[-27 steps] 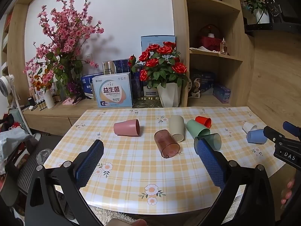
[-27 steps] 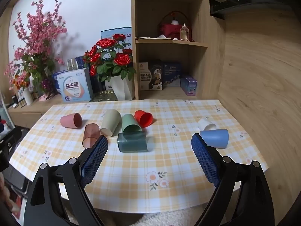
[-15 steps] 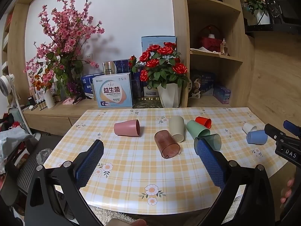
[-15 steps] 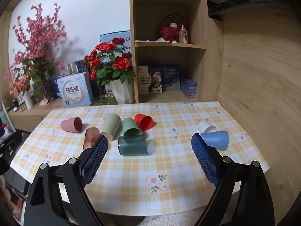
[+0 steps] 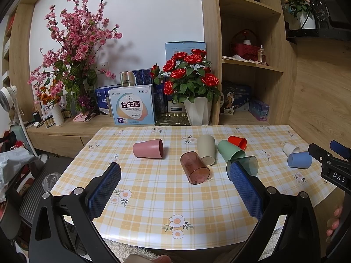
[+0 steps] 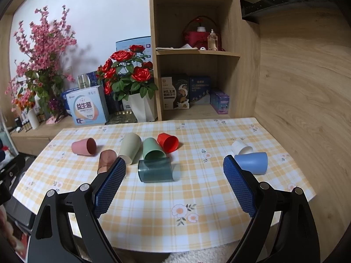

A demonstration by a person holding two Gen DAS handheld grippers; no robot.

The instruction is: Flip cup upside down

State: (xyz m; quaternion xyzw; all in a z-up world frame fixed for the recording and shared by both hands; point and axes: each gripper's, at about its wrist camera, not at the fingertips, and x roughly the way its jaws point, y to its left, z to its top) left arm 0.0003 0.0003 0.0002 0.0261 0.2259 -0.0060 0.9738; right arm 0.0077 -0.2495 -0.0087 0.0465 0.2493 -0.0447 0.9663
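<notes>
Several cups lie on their sides on the checked table (image 5: pixel 153 197): pink (image 5: pixel 148 148), clear brown (image 5: pixel 194 167), beige (image 5: pixel 205 149), green (image 5: pixel 230 150), red (image 5: pixel 237 142), clear teal (image 5: pixel 246 164), blue (image 5: pixel 299 159) and white (image 5: pixel 290 148). The right wrist view shows the teal cup (image 6: pixel 156 170), the blue cup (image 6: pixel 252 161) and the white cup (image 6: pixel 241 147). My left gripper (image 5: pixel 174 177) is open and empty above the table's near edge. My right gripper (image 6: pixel 174 172) is open and empty, held back from the cups; it also shows in the left wrist view (image 5: pixel 329 160).
A rose pot (image 5: pixel 197 111), a white-blue box (image 5: pixel 131 105) and a pink blossom vase (image 5: pixel 58 114) stand on the sideboard behind the table. A wooden shelf unit (image 6: pixel 197 54) rises at the back right. A wood wall (image 6: pixel 307 87) lies right.
Both grippers have drifted slightly; the right wrist view has pulled back and up a little. The cups have not moved.
</notes>
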